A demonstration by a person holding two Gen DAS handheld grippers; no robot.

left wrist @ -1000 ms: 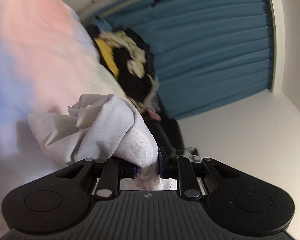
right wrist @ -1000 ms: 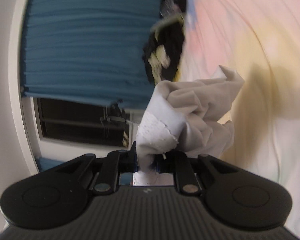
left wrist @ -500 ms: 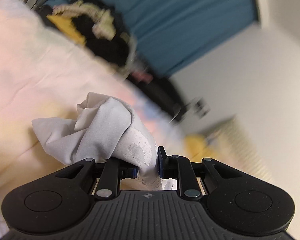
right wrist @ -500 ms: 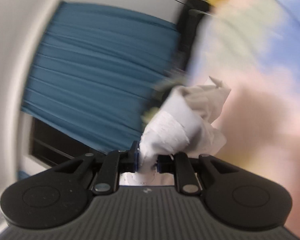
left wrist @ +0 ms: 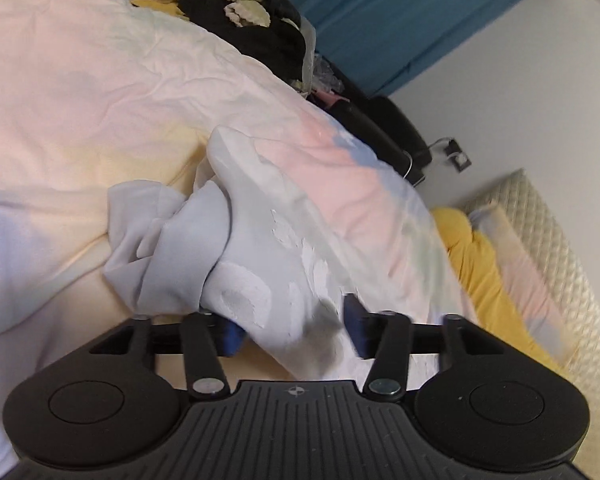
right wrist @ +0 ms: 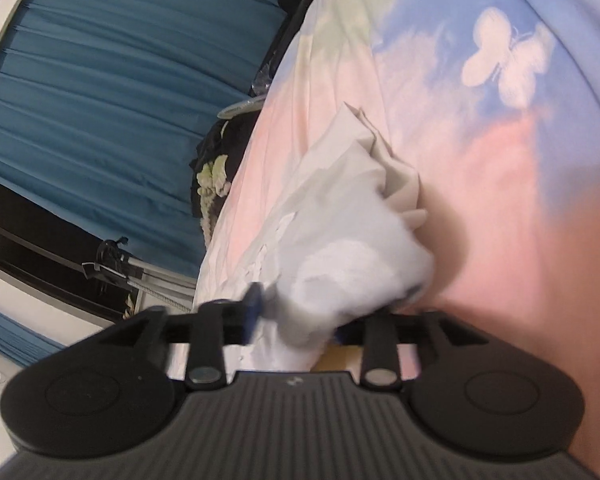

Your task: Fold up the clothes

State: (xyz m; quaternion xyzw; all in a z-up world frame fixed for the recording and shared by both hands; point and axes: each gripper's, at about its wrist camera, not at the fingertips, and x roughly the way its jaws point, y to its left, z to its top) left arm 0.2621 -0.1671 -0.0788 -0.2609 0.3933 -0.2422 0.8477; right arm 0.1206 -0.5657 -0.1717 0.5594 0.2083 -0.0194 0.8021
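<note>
Fabric first: we see the pale grey garment [left wrist: 236, 240] bunched on the pastel bedspread [left wrist: 100, 92], its cracked white print facing up. Our left hand-held gripper [left wrist: 294, 334] has its jaws spreading, cloth between them but the right pad clear of it. Our right hand-held gripper [right wrist: 296, 320] is likewise opening, with the garment [right wrist: 352, 240] lying loose between its jaws. At twelve o'clock from the left gripper, a dark clothes pile [left wrist: 252, 20] sits before the blue curtain [left wrist: 400, 12].
</note>
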